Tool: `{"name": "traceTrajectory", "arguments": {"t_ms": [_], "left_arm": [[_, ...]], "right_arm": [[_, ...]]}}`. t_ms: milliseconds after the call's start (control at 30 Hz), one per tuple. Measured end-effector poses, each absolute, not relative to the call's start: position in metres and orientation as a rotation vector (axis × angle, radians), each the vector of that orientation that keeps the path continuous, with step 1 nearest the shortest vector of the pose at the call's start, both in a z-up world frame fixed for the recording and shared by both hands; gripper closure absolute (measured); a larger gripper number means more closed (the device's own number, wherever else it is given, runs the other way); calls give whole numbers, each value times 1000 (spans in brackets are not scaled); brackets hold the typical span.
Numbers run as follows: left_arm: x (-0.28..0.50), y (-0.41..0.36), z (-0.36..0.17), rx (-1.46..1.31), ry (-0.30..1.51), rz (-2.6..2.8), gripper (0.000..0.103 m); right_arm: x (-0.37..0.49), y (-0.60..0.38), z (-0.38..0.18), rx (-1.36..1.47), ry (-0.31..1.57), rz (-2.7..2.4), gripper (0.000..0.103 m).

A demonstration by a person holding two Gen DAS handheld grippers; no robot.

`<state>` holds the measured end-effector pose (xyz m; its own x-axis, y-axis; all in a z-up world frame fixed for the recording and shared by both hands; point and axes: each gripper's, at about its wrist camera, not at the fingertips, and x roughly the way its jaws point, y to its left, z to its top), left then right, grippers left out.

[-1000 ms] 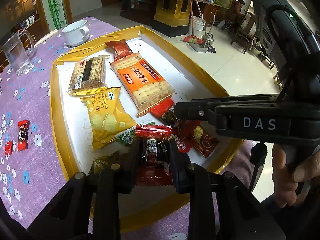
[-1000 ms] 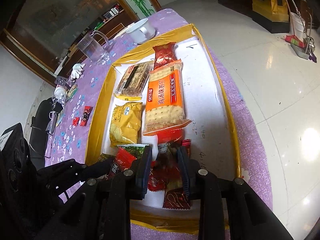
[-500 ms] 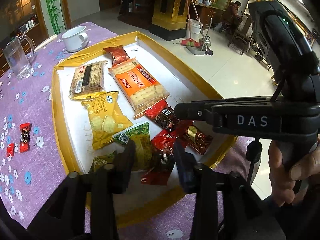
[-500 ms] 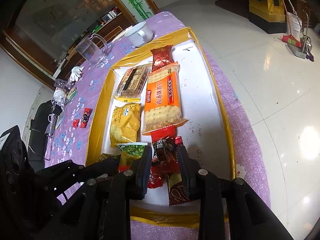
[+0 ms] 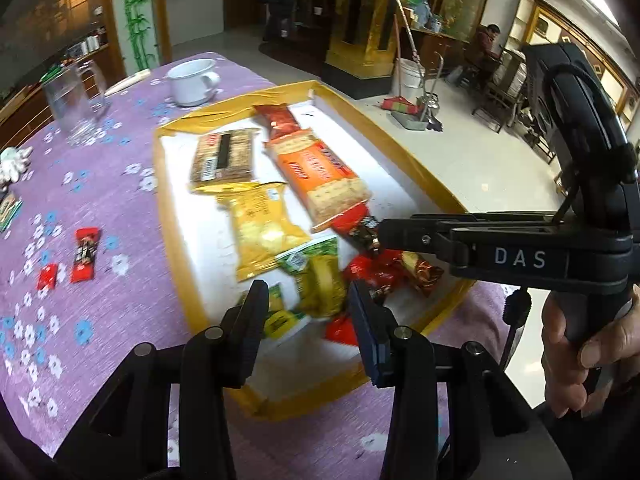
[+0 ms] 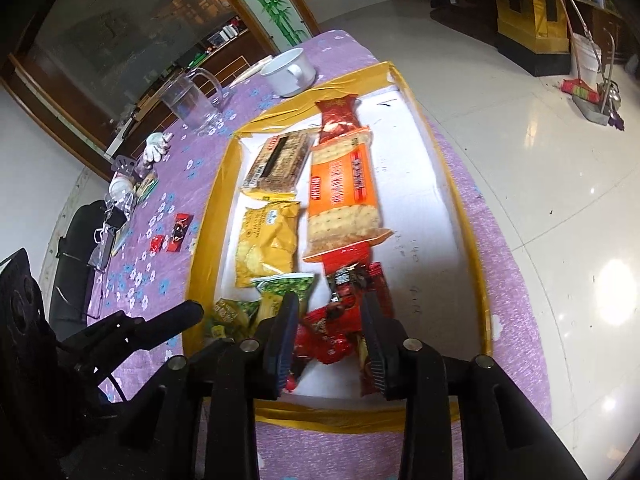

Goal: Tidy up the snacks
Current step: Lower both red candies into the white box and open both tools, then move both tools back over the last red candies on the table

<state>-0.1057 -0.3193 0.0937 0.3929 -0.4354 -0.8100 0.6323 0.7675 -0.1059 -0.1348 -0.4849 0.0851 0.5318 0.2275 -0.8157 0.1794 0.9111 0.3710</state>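
The left gripper (image 5: 308, 312) had let go of a red packet, its jaws now wide and empty above the tray's (image 5: 172, 216) near end. The right gripper (image 6: 328, 320) hung part-open over the red snacks (image 6: 332, 332), gripping nothing.

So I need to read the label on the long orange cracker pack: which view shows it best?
The right wrist view: the orange cracker pack lies near the frame's centre, full length, print facing the camera. The left wrist view shows it too, but slanted, more foreshortened, with its near end close to the right tool.
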Motion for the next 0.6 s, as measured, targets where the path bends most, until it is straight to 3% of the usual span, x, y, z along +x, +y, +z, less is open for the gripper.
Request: {"name": "traceTrajectory", "arguments": {"t_ms": [600], "left_arm": [[-85, -198, 90, 8, 938, -477, 64]], "right_arm": [[-113, -405, 107, 304, 1023, 119, 66]]}}
